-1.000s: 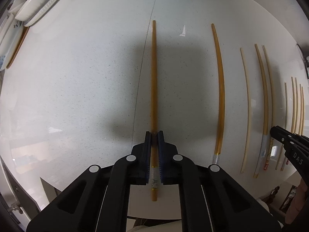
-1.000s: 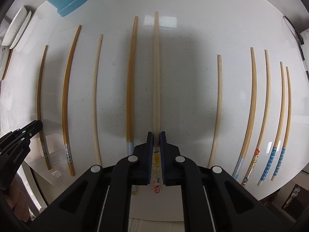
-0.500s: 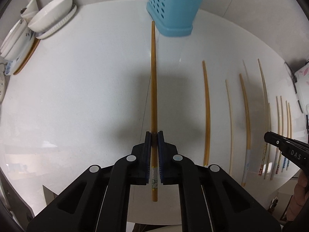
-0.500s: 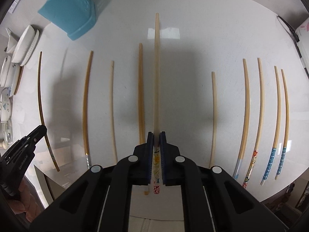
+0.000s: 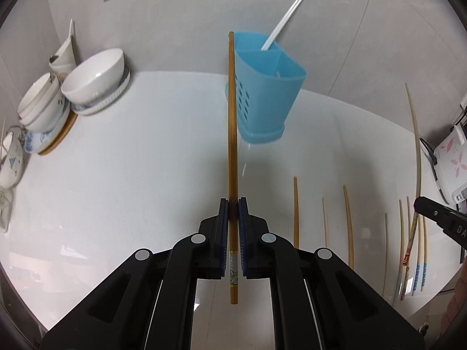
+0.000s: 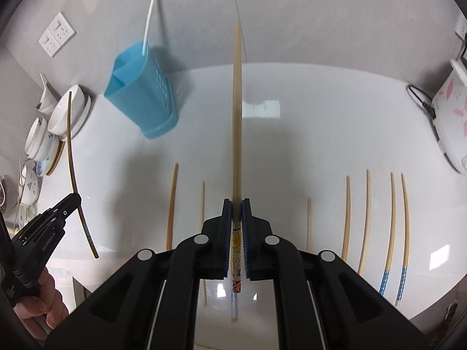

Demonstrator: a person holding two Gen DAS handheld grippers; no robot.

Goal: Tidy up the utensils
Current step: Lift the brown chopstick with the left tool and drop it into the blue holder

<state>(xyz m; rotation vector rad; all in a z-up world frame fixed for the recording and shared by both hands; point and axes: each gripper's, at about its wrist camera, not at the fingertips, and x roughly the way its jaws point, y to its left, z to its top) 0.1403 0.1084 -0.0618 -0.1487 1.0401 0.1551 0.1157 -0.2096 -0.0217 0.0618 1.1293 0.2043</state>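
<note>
The left gripper (image 5: 233, 204) is being held pitched steeply downward over the white countertop (image 5: 140, 192), its blue-padded jaws clenched on a dark amber chopstick (image 5: 232, 122) near its decorated butt end, so that the smooth, slender stick is being carried clear of the surface with its tip pointing toward the blue plastic utensil holder (image 5: 262, 96). The right gripper (image 6: 237, 204) is being held at a similar tilt, clamped on a pale bamboo chopstick (image 6: 237, 110) whose patterned handle is being partly hidden between the pads. The perforated, divided holder is standing upright near the wall, with a pair of white chopsticks (image 5: 281, 26) leaning in its rear compartment. Other chopsticks (image 6: 367, 218) are lying in a row on the glossy counter, their lower ends being cut off by the gripper bodies. Stacked white ceramic bowls (image 5: 93, 78) are being seen at the left edge, distorted.
</note>
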